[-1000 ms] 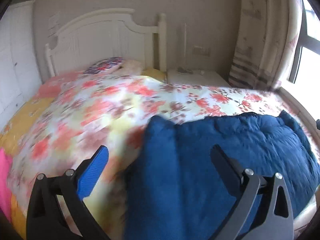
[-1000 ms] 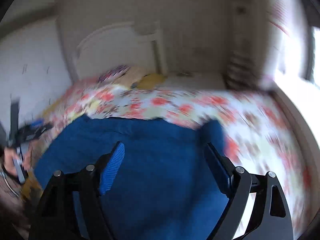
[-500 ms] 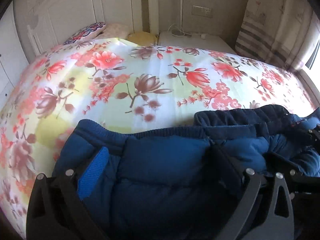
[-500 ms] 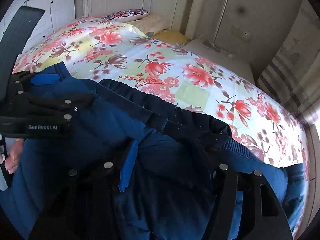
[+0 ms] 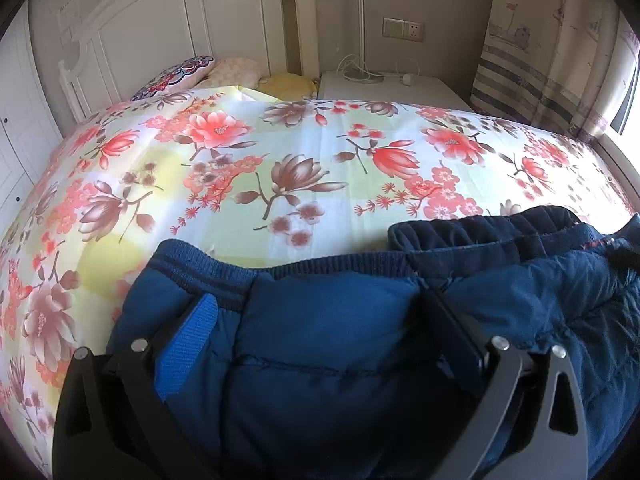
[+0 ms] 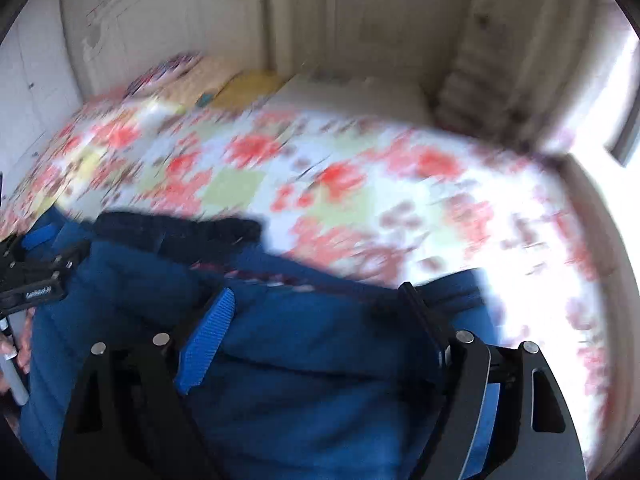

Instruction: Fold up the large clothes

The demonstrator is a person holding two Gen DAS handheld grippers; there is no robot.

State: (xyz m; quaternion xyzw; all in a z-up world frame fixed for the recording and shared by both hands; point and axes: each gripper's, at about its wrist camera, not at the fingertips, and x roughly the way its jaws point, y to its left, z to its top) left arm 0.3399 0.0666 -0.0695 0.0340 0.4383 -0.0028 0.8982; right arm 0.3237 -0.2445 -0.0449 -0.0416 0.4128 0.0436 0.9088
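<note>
My left gripper [image 5: 316, 320] and right gripper [image 6: 316, 312] both stand apart over the padded navy trousers [image 5: 332, 332] on the floral bedsheet [image 5: 280, 176]; the right's jaws have just been opening. I should smooth the ribbed waistband [image 5: 224, 268] flat before folding.

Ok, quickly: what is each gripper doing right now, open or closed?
Left gripper: open, jaws wide over the blue padded garment.
Right gripper: open, jaws have just been opening, garment between them.
</note>
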